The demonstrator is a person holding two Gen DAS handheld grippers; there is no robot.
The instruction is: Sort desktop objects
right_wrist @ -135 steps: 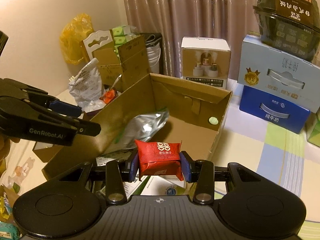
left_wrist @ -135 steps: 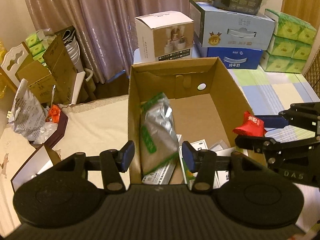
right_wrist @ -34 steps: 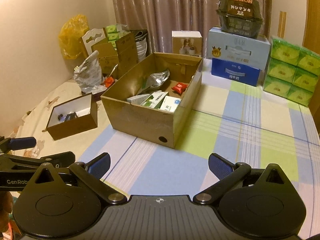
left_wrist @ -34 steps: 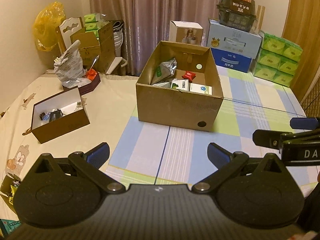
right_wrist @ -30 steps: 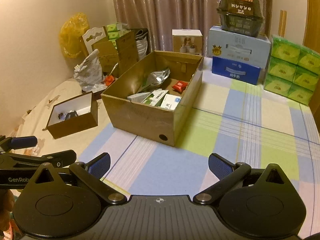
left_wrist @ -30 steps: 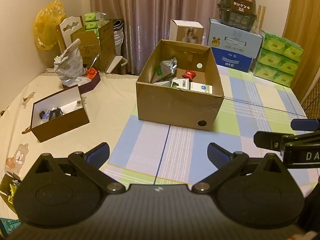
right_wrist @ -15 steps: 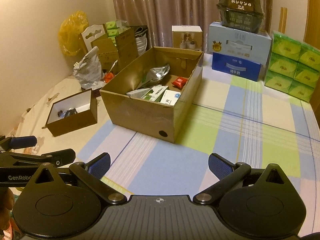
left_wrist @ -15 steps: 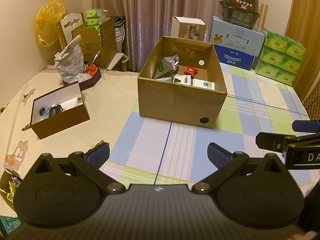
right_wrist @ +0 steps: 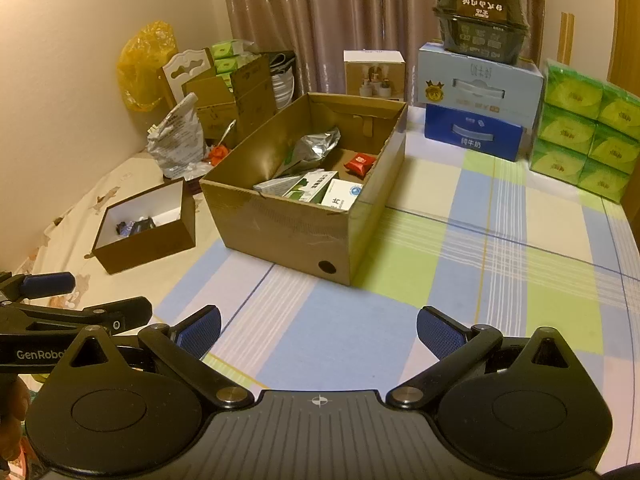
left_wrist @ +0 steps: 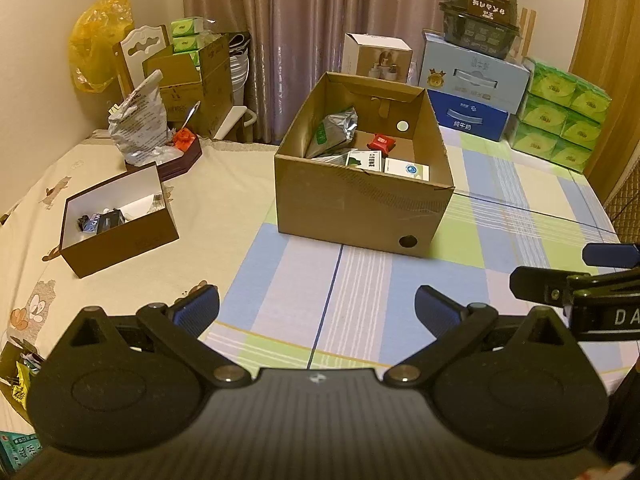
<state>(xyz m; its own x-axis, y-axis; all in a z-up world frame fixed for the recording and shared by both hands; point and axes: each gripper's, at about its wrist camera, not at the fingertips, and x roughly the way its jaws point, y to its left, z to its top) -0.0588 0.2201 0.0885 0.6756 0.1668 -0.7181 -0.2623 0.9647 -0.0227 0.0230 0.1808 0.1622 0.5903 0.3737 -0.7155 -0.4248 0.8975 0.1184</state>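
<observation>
A large open cardboard box (left_wrist: pixel 360 212) (right_wrist: pixel 288 232) stands mid-table. Inside lie a red candy packet (left_wrist: pixel 381 143) (right_wrist: pixel 361 163), a silver foil pouch (left_wrist: pixel 334 130) (right_wrist: pixel 314 146) and white-and-green medicine boxes (left_wrist: pixel 366 160) (right_wrist: pixel 308 186). My left gripper (left_wrist: pixel 316 312) is open and empty, well short of the box; it also shows at the left edge (right_wrist: pixel 86 300) of the right wrist view. My right gripper (right_wrist: pixel 318 330) is open and empty too, and its fingers (left_wrist: pixel 560 286) show at the right of the left wrist view.
A small brown box (left_wrist: pixel 120 232) (right_wrist: pixel 148 240) with dark small items sits left of the big box. A dark tray with a crumpled bag (left_wrist: pixel 138 126) stands behind it. Stacked cartons (left_wrist: pixel 472 80) and green tissue packs (left_wrist: pixel 560 120) line the back right. Checked cloth (left_wrist: pixel 360 292) lies under the grippers.
Since 4.5 s ago the right gripper let go of the red packet, which now lies in the big box. Both grippers drew back from the box and opened wide.
</observation>
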